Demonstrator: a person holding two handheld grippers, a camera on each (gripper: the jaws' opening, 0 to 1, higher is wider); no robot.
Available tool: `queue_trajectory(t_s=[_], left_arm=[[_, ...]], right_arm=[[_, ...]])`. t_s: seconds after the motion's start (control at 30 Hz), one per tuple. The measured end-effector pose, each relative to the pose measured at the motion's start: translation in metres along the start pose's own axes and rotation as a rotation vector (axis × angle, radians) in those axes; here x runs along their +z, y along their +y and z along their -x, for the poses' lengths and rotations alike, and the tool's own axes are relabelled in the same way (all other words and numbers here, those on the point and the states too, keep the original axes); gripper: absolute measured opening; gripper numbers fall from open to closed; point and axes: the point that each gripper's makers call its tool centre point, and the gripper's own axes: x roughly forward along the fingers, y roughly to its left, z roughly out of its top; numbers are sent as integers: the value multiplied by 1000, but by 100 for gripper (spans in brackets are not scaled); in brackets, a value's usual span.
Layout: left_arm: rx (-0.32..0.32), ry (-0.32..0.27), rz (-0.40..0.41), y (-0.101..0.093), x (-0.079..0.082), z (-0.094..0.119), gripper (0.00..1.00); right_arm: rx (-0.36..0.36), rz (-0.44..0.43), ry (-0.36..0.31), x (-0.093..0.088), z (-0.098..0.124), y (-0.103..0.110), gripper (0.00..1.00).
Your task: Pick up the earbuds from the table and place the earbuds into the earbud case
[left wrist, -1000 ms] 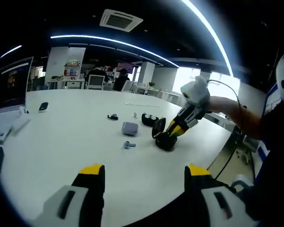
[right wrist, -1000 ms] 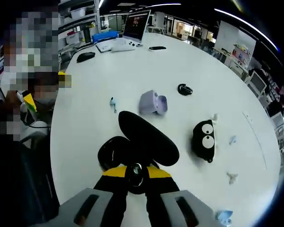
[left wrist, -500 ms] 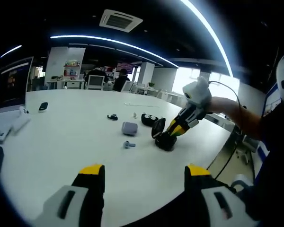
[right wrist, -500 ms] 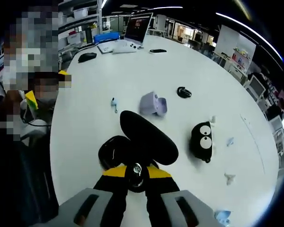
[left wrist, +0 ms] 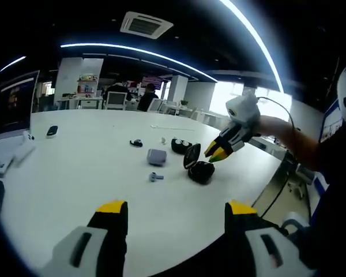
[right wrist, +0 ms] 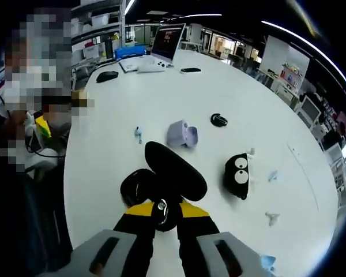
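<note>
The black case point(right wrist: 161, 176) sits open on the white table point(right wrist: 109, 109), its lid tipped up. The right tongs point(right wrist: 161, 209) hang just above the case, a little toward the table's near edge, with their yellow-tipped jaws drawn close on a small dark earbud point(right wrist: 160, 206). In the left gripper view those right tongs point(left wrist: 215, 153) sit just off the case point(left wrist: 197, 168), clear of the table, with a hand point(left wrist: 271, 128) behind them.

A small blue-grey earbud point(right wrist: 138, 134) lies on the table beyond the case, apart from it. Next to that, also beyond the case, stands a lilac case point(right wrist: 181, 134) with its lid up. Farther off lies a small black earbud point(right wrist: 218, 120). Beside the black case sits a dark case with two white eyes point(right wrist: 237, 175). Past that one, a few pale earbuds point(right wrist: 271, 175) are scattered toward the table's far edge.

The left tongs point(left wrist: 176, 214) are held well back from the case, over the table's near edge, jaws spread wide and holding nothing.
</note>
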Motion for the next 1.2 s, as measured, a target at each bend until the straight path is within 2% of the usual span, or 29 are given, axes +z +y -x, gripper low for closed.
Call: queue_trajectory(t_s=[0.27,0.5,0.57,0.7,0.8,0.97,1.2], left_arm=[[-58,19,-49,-21,11,-27,69],[-117,46,-111,-46,21,-71,69],[-108,46,-140,-46,26,-82,69],[-44,36,-197,-37,38,-106,69],[-7,54,-247,-30,39,-126,69],[-24,101,-255,-33,31,-150,69],[-4,117,-272,-31,28,-169,71]], right_arm=[[-14,-39,-30,-16,18,-10,15],[-13,-67,-78,-24,24,-13,15],[-10,-70,-88,-24,23,-14,15],[-4,-74,-108,-23,17,-15,15],[0,-72,-113,-22,11,-17,15],[9,-66,-125,-18,6,-20,15],[19,-70,-144,-15,0,-25,15]])
